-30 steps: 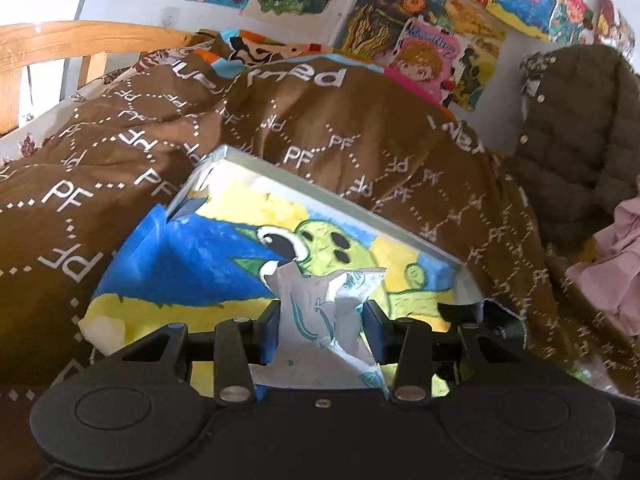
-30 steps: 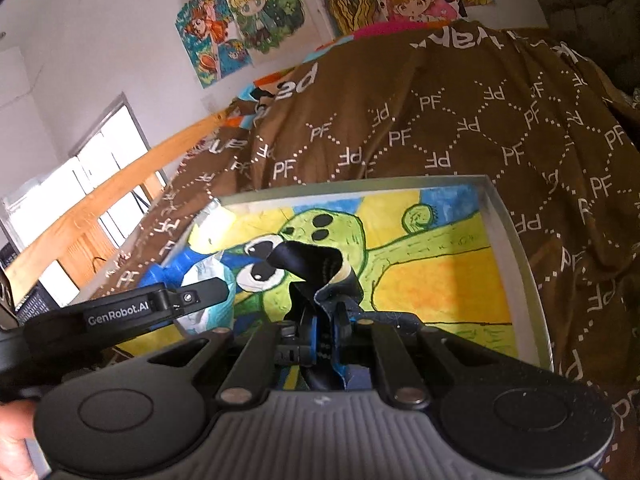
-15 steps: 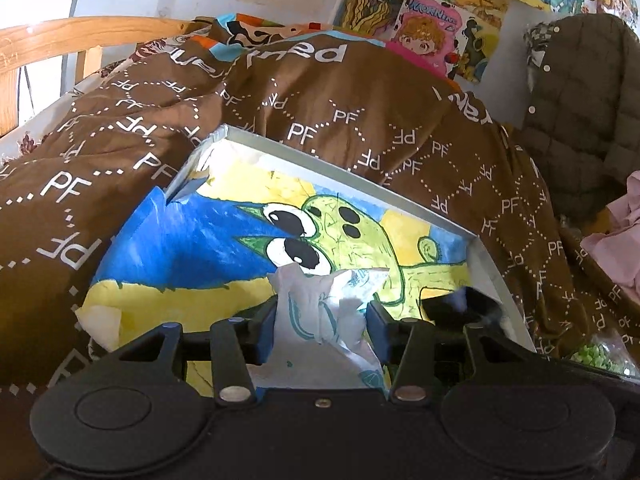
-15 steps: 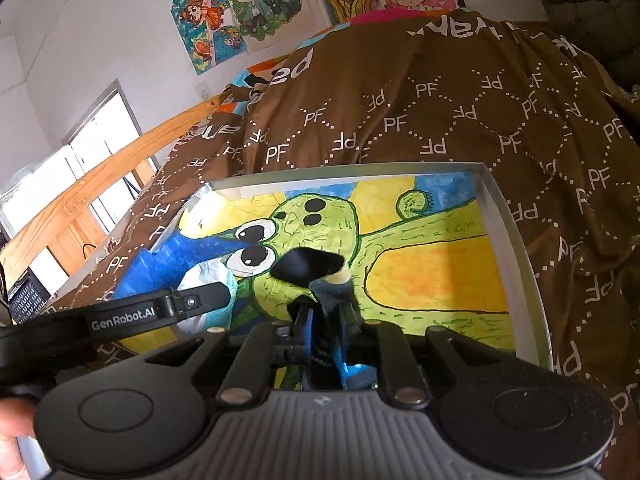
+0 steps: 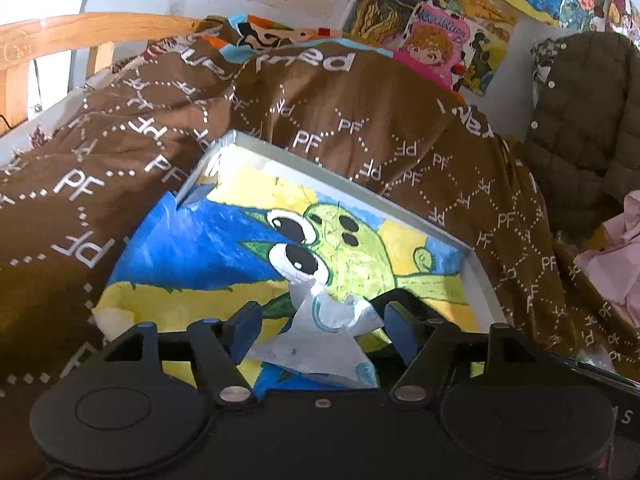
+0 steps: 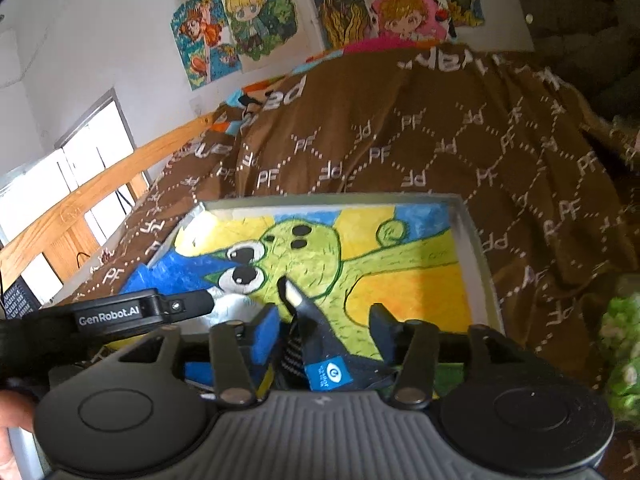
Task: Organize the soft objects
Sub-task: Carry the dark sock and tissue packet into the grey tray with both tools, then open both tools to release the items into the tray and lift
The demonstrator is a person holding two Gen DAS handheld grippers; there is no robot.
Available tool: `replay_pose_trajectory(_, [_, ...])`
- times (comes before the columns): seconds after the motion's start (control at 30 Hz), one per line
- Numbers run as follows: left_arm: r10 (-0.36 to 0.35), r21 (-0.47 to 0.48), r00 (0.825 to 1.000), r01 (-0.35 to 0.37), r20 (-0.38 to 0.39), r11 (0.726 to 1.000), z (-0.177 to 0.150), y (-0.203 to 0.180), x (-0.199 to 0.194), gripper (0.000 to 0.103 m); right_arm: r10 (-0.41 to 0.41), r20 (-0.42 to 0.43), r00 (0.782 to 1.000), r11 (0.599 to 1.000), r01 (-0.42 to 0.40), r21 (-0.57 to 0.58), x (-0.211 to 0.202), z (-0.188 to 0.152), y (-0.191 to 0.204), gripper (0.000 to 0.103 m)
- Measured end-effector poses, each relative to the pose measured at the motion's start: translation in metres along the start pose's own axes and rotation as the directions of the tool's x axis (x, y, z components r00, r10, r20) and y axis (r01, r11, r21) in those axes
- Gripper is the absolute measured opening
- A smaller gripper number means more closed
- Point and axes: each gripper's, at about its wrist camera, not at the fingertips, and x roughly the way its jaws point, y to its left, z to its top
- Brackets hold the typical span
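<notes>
A shallow grey box point(image 5: 340, 172) lined with a painted green cartoon figure lies on the bed. In the left wrist view a white cloth with pale blue print point(image 5: 320, 344) lies crumpled in the box between the fingers of my left gripper point(image 5: 322, 328). Its jaws are opening and the pads stand off the cloth on both sides. In the right wrist view a dark sock with a blue label point(image 6: 326, 376) rests in the box point(image 6: 332, 200) between the jaws of my right gripper point(image 6: 326, 332). These are also opening and clear of the sock. One of the left gripper's fingers point(image 6: 180, 306) reaches in from the left.
A brown blanket printed with "PF" point(image 5: 360, 120) surrounds the box. A wooden bed rail point(image 5: 60, 40) runs along the left. An olive padded jacket point(image 5: 580, 120) and a pink garment point(image 5: 616, 264) lie to the right. Something green and white point(image 6: 620, 352) sits at the right edge.
Both grippers' jaws have spread apart. The white cloth and the dark sock, pinched before, now sit loose between the fingers in the box.
</notes>
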Motion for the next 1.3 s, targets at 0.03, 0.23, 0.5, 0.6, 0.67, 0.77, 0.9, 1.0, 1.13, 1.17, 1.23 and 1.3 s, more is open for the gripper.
replay_pose_trajectory(0.03, [0.002,0.000,1.000,-0.002,0.011,1.000,0.001,-0.002,-0.005,0.077,-0.003,0.013,1.000,1.000,0.003,-0.002,-0.005,0.001,0.000,0.064])
replay_pose_trajectory(0.23, [0.009,0.023,0.996,-0.011,0.086,1.000,0.006,-0.017,-0.040,0.081,-0.015,0.102,0.995,1.000,0.016,-0.006,-0.041,0.010,0.000,0.083])
replay_pose_trajectory(0.5, [0.009,0.063,0.979,-0.022,0.202,0.998,-0.001,-0.035,-0.105,0.096,0.018,0.222,0.975,1.000,-0.019,0.001,-0.096,0.017,0.002,0.102])
replay_pose_trajectory(0.6, [-0.002,0.097,0.978,-0.019,0.209,0.995,-0.005,-0.042,-0.125,0.096,0.036,0.258,0.966,0.999,-0.031,-0.023,-0.116,0.014,0.005,0.103])
replay_pose_trajectory(0.67, [0.001,0.114,0.974,-0.028,0.226,0.993,-0.008,-0.046,-0.139,0.097,0.034,0.278,0.960,0.999,-0.024,-0.039,-0.128,0.012,0.008,0.103])
replay_pose_trajectory(0.77, [0.005,0.130,0.967,-0.040,0.256,0.991,-0.014,-0.051,-0.161,0.100,0.038,0.309,0.950,0.999,-0.025,-0.047,-0.144,0.005,0.012,0.103])
replay_pose_trajectory(0.9, [0.006,0.158,0.956,-0.054,0.292,0.986,-0.028,-0.055,-0.192,0.101,0.076,0.341,0.937,0.997,-0.062,-0.050,-0.166,-0.005,0.013,0.103])
replay_pose_trajectory(1.0, [0.000,0.186,0.954,-0.059,0.300,0.981,-0.042,-0.057,-0.212,0.101,0.093,0.355,0.930,0.995,-0.078,-0.058,-0.182,-0.013,0.015,0.103])
replay_pose_trajectory(1.13, [-0.006,0.194,0.954,-0.055,0.299,0.979,-0.060,-0.057,-0.235,0.101,0.083,0.370,0.925,0.995,-0.054,-0.090,-0.202,-0.026,0.020,0.103])
replay_pose_trajectory(1.17, [-0.008,0.195,0.953,-0.053,0.301,0.979,-0.065,-0.057,-0.241,0.101,0.080,0.369,0.926,0.994,-0.046,-0.100,-0.207,-0.030,0.021,0.103])
replay_pose_trajectory(1.23, [-0.017,0.196,0.953,-0.045,0.302,0.980,-0.074,-0.057,-0.252,0.101,0.075,0.373,0.925,0.993,-0.035,-0.111,-0.217,-0.037,0.025,0.103])
replay_pose_trajectory(1.3, [-0.029,0.193,0.954,-0.031,0.300,0.981,-0.083,-0.056,-0.261,0.102,0.060,0.377,0.924,0.993,-0.017,-0.118,-0.226,-0.043,0.027,0.103])
